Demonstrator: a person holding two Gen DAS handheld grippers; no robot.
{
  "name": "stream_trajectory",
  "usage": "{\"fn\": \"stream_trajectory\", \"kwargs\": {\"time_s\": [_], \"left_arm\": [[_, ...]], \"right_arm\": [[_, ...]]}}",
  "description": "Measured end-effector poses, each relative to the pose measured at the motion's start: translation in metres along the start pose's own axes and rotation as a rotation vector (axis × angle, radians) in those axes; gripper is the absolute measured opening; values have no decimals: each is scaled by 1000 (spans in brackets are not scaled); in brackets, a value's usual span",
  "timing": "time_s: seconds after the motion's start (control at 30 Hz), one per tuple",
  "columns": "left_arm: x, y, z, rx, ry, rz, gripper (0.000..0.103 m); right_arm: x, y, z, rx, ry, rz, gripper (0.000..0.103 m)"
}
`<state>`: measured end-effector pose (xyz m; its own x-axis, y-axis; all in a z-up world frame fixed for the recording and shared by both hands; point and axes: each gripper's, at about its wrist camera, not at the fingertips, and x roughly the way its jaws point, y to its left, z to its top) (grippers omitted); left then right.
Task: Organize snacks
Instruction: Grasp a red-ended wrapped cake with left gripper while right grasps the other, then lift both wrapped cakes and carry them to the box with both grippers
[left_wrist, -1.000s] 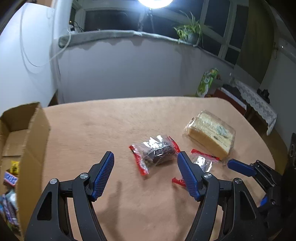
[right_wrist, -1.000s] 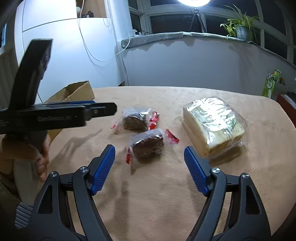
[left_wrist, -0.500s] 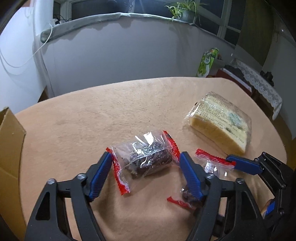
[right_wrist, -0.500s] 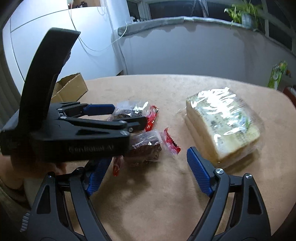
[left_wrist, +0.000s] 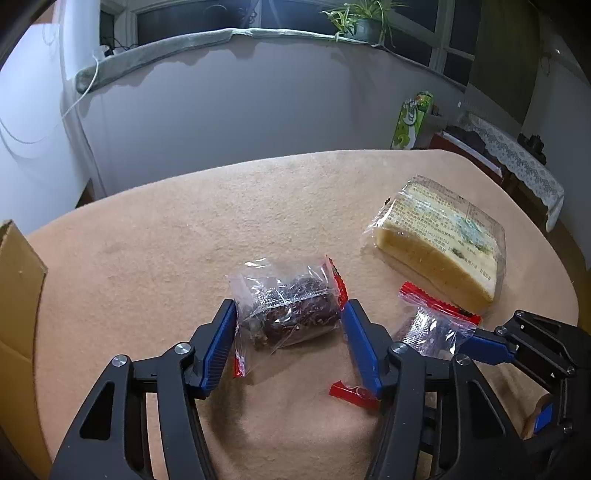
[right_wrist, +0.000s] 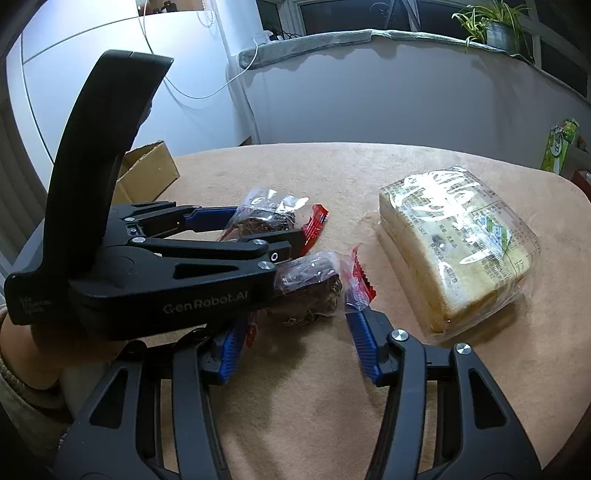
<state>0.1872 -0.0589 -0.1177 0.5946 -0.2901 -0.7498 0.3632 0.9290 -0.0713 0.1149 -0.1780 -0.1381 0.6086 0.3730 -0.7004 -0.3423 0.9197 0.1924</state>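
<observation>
Two snack packets (left_wrist: 291, 310) beside bread loaf (left_wrist: 439, 240), cardboard box (left_wrist: 18, 280) left

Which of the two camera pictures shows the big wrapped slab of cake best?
The right wrist view: the wrapped cake lies close, large and unblocked, top and side both visible. The left wrist view shows the whole cake too, but farther off and smaller.

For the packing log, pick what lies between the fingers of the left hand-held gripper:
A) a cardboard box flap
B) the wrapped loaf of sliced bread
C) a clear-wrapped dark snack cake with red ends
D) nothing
C: in the left wrist view the dark snack cake sits between the blue pads of the left hand-held gripper, whose jaws are closing, while the bread lies apart on the table.
</observation>
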Motion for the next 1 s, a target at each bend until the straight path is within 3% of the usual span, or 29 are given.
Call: {"fn": "stream_trajectory", "kwargs": {"time_s": [0.57, 0.8, 1.0], "left_arm": [[1, 12, -1, -41, -10, -54, 57], [-10, 41, -5, -175, -60, -208, 56], [-44, 36, -18, -186, -149, -164, 56]], "right_arm": [[-4, -3, 0, 16, -10, 1, 52], [-13, -6, -2, 24, -48, 25, 51], [-24, -5, -4, 20, -94, 44, 51]]}}
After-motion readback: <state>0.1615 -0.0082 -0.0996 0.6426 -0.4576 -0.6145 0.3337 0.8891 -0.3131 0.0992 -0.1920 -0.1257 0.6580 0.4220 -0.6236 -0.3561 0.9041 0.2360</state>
